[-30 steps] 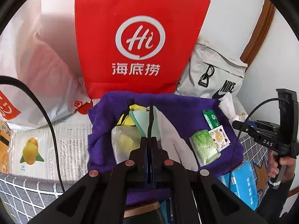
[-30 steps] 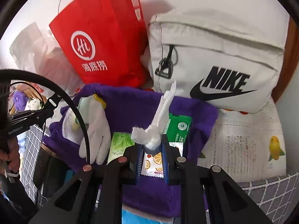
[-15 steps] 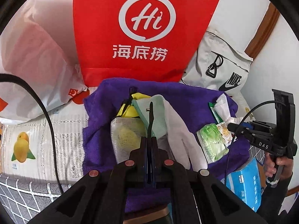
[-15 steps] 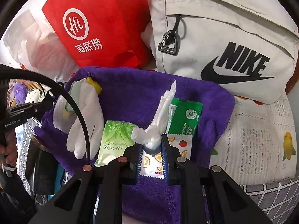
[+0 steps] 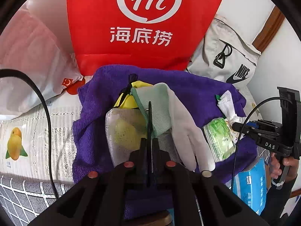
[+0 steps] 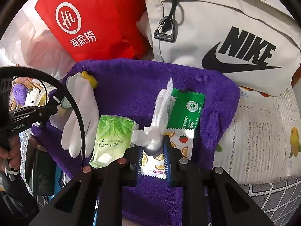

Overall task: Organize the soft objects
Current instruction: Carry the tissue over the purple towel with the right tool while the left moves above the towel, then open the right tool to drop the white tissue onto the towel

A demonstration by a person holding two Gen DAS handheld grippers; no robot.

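A purple towel (image 5: 188,86) (image 6: 131,79) carries a white glove (image 5: 184,128) (image 6: 82,109), a mesh pouch with a yellow sponge (image 5: 124,131), a pale green cloth (image 5: 156,109), a green tissue pack (image 5: 218,139) (image 6: 111,131), a green sachet (image 6: 188,109) and an orange-print sachet (image 6: 185,141). My left gripper (image 5: 148,141) hangs low over the pouch. Its jaws are opening, and a thin black strip (image 5: 150,116) stands loose between them. My right gripper (image 6: 152,143) is opening too, and a crumpled white tissue (image 6: 161,109) sits between its blue pads above the orange-print sachet.
A red paper bag (image 5: 146,18) and a grey Nike bag (image 6: 225,28) stand behind the towel, and a white plastic bag (image 5: 28,56) lies to the left. A blue box (image 5: 250,184) sits under the towel's near right corner. A fruit-print cloth (image 5: 17,145) covers the surface.
Both grippers have sunk closer to the towel. The left jaws, shut on the black strip before, now stand slightly apart. The right pads have widened around the tissue.
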